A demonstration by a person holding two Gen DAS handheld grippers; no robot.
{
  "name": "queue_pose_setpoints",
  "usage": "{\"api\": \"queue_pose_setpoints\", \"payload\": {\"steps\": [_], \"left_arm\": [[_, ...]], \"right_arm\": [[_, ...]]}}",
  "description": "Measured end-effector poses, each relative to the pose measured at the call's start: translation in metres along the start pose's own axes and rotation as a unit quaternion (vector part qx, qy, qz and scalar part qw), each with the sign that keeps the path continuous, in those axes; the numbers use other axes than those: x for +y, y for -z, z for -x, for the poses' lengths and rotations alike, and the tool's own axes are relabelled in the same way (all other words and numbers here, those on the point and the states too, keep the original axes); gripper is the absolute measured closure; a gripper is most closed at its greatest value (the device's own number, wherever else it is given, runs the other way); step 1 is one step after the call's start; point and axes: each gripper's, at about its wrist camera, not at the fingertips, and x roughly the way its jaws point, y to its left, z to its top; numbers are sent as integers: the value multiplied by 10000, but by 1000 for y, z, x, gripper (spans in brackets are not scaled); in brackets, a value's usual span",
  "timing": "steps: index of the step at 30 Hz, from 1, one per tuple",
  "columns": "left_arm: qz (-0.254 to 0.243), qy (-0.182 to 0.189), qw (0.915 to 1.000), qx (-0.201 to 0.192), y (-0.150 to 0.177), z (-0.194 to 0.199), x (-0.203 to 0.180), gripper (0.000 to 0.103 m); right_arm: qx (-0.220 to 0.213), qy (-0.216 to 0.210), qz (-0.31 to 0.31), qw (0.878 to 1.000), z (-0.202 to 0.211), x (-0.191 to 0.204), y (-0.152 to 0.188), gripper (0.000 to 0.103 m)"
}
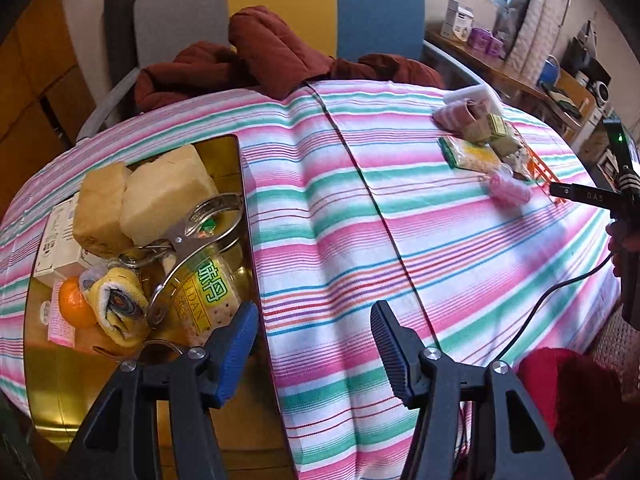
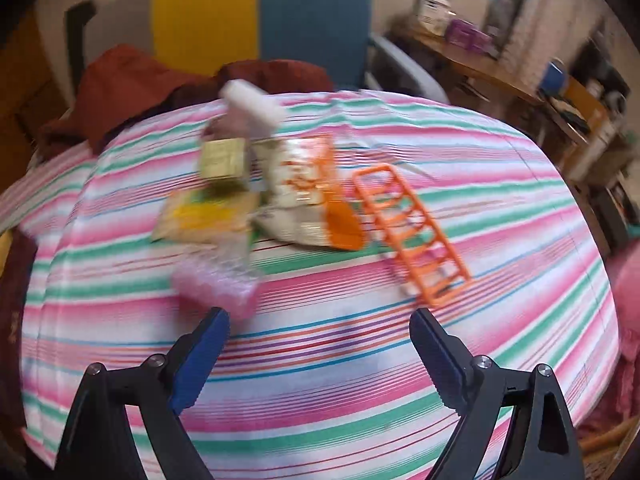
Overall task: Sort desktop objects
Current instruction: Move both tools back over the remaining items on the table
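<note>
My left gripper is open with nothing between its blue pads and hangs over the right rim of a golden tray. In the tray lie two beige blocks, metal tongs, a cracker packet, an orange and a rolled yellow cloth. My right gripper is open and empty above the striped tablecloth, just short of a blurred pile. That pile holds a pink bubble-wrap roll, an orange plastic rack, a white and orange snack bag, a yellow packet and a gold box.
A white foam block lies at the pile's far side. A dark red jacket is heaped on the chair behind the table. A black cable crosses the cloth. A cluttered wooden desk stands at the back right.
</note>
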Motion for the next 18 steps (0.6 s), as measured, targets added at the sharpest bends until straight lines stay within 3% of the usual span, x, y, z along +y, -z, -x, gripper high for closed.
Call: {"api": "queue_pose_setpoints", "payload": {"steps": [9, 11, 13, 16, 18], "left_arm": [[-434, 302, 9981, -307, -4, 7, -37, 44], [-555, 356, 9975, -238, -6, 3, -49, 44], [-644, 436, 9968, -203, -9, -2, -58, 44], [-757, 544, 9955, -183, -15, -9, -73, 44], [-810, 656, 9944, -174, -22, -15, -85, 44]], "right_arm": [[75, 645, -596, 9961, -31, -67, -39, 16], [185, 507, -600, 9967, -42, -72, -46, 24], [397, 396, -452, 9974, -54, -70, -47, 41], [595, 509, -243, 9966, -62, -66, -42, 46], [662, 436, -227, 9966, -62, -65, -37, 57]]}}
